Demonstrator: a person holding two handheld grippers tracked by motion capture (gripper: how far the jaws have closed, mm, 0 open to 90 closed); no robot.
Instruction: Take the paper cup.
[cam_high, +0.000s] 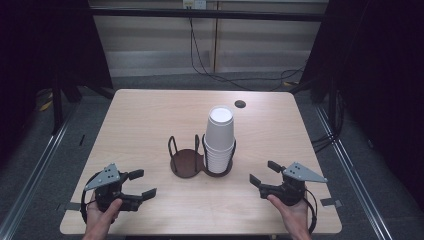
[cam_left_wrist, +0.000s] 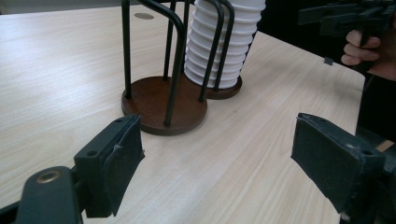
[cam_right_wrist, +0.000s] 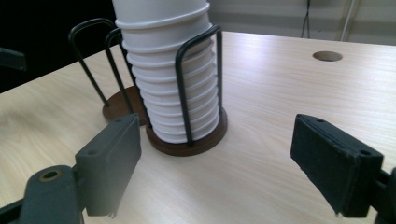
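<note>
Standing upright in the right ring of the wire holder (cam_high: 187, 159) at mid-table, the stack of paper cups (cam_high: 219, 137) is being faced by both grippers; the right gripper (cam_high: 263, 174) is nearer, the left gripper (cam_high: 141, 183) farther. Both sets of jaws are being held wide apart, empty.

We see a pale wood-grain rectangular table (cam_high: 140, 125) at the frame's centre; on it, near the middle, stands a dark brown two-base wire cup holder (cam_high: 187, 162) bearing stacked white paper cups (cam_high: 220, 137).
</note>
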